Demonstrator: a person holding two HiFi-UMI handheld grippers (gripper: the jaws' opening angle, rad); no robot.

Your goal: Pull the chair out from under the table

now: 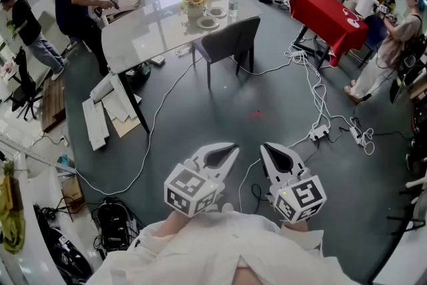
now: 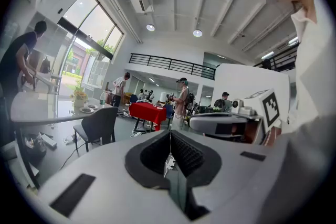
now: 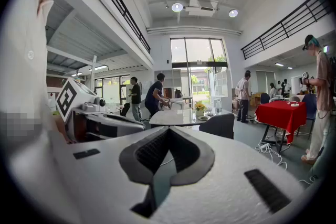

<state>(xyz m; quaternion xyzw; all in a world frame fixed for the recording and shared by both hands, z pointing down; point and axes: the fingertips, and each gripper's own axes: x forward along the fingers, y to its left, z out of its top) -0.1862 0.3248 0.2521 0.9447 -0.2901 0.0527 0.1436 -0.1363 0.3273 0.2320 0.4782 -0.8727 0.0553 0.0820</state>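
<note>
A dark grey chair (image 1: 230, 42) stands pushed up to the near edge of a pale grey table (image 1: 143, 33), far ahead of me across the floor. The same chair (image 2: 97, 126) shows at the left of the left gripper view, and the chair (image 3: 218, 125) sits just right of centre in the right gripper view. My left gripper (image 1: 230, 151) and right gripper (image 1: 267, 150) are held side by side close to my body, both shut with nothing between the jaws. Neither is near the chair. A vase of yellow flowers (image 1: 194, 3), plates and a bottle stand on the table.
White cables (image 1: 313, 93) trail across the grey floor to a power strip (image 1: 319, 132). A red-covered table (image 1: 328, 17) stands at the right with people around it. Boards (image 1: 100, 113) lie by the table's left leg. People work at the far left.
</note>
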